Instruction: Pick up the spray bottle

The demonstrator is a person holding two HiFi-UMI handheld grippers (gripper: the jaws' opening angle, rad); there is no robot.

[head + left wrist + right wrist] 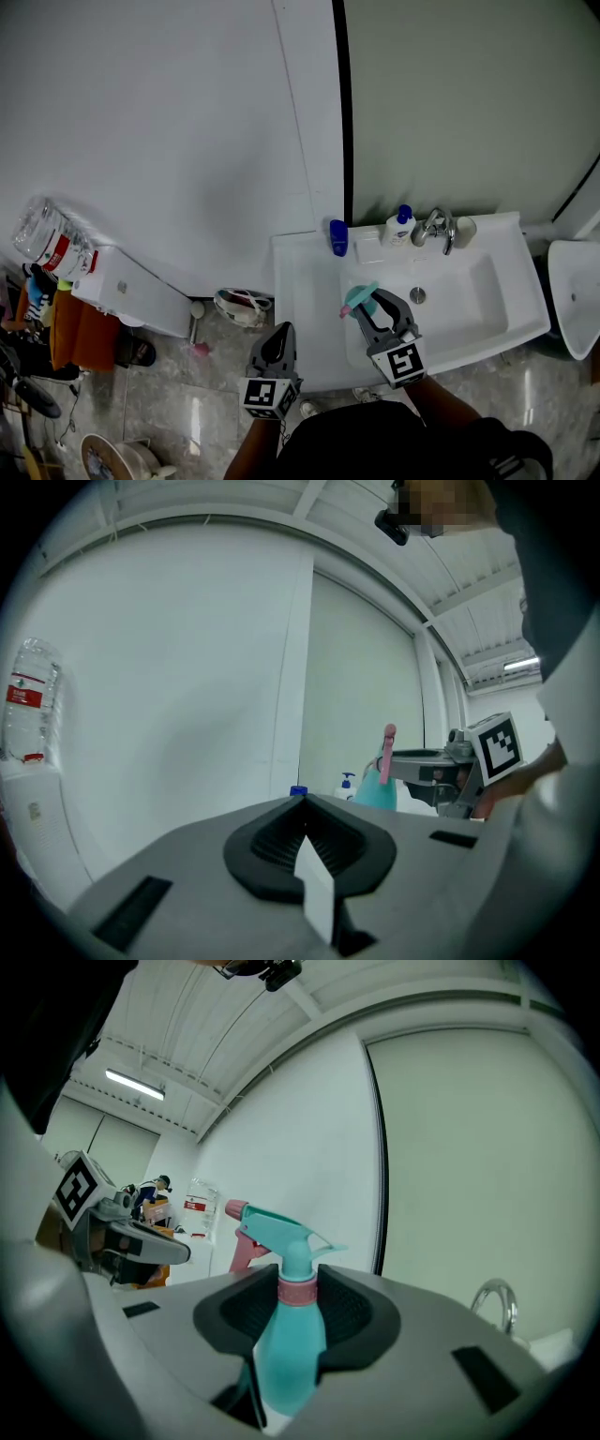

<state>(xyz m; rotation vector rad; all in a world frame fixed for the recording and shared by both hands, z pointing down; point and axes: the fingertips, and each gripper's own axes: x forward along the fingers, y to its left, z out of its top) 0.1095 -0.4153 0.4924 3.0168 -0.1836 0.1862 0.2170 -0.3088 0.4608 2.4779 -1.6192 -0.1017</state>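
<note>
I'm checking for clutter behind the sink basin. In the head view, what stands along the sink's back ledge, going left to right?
From the left: blue container → white pump bottle → faucet.

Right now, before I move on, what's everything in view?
spray bottle: one, teal with pink trigger, in the right gripper above the sink
sink: one, white, against the wall
tap: one, metal, sink's back edge
soap pump: one, white with blue top, left of the tap
blue container: one, blue, left of the pump
water jug: one, clear with red label, far left on a white box
left gripper: one, grey, shut, empty
right gripper: one, grey, shut on the spray bottle's neck
</note>
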